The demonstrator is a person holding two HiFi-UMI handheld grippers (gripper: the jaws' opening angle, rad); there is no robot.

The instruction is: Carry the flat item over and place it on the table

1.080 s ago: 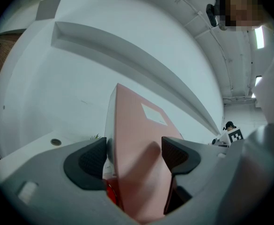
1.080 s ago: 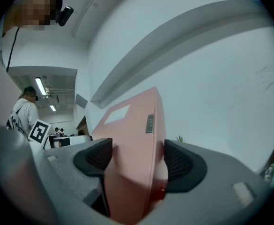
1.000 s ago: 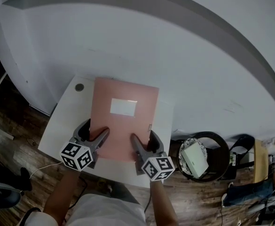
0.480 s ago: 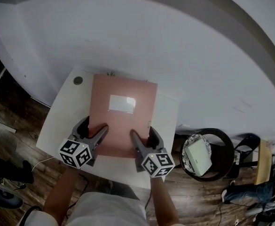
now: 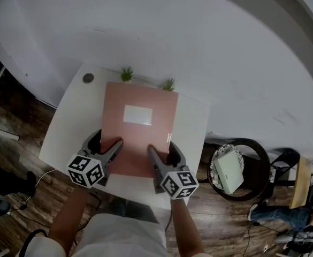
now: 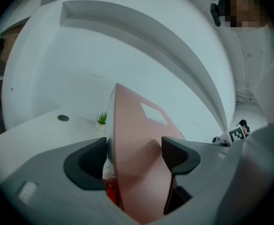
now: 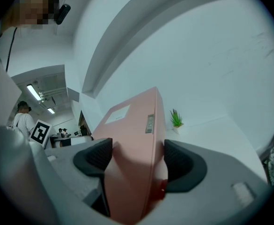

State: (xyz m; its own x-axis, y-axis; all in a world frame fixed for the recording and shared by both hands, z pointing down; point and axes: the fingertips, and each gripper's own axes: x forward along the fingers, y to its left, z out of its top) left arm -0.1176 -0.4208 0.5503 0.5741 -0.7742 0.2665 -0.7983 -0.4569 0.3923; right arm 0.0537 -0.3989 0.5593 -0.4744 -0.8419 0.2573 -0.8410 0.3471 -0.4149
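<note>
**Item: flat pink folder [image 5: 137, 127].** It is held over the white table [image 5: 65, 127] by its near edge, with its far edge reaching toward two small potted plants [image 5: 127, 74] at the back of the tabletop. From these views it cannot be told whether the underside already rests on the table.

**Left gripper [image 5: 107, 146].** The jaws are closed on the folder's near left corner. In the left gripper view the pink board is pinched between the two dark pads [image 6: 176, 153].

**Right gripper [image 5: 164, 153].** The jaws are likewise clamped on the near right corner, along the spine side. In the right gripper view the folder [image 7: 132, 121] fills the gap between the jaws.

**Reason for the hold (judged).** A wide, thin board is gripped at two spaced points on one edge so that it is kept level and cannot swing. The near edge is left accessible for release once the item is set down.

**Markings.**
- A white rectangular label [image 5: 137, 114] is fixed to the cover, and no writing can be made out on it.
- A narrow tag [image 7: 149, 123] is set on the spine, and its print is too small to be read.
- Black-and-white square markers are carried on the gripper cubes, with no words.

**Other.** A round grommet [image 5: 88, 78] is set in the table's far left corner.
</note>
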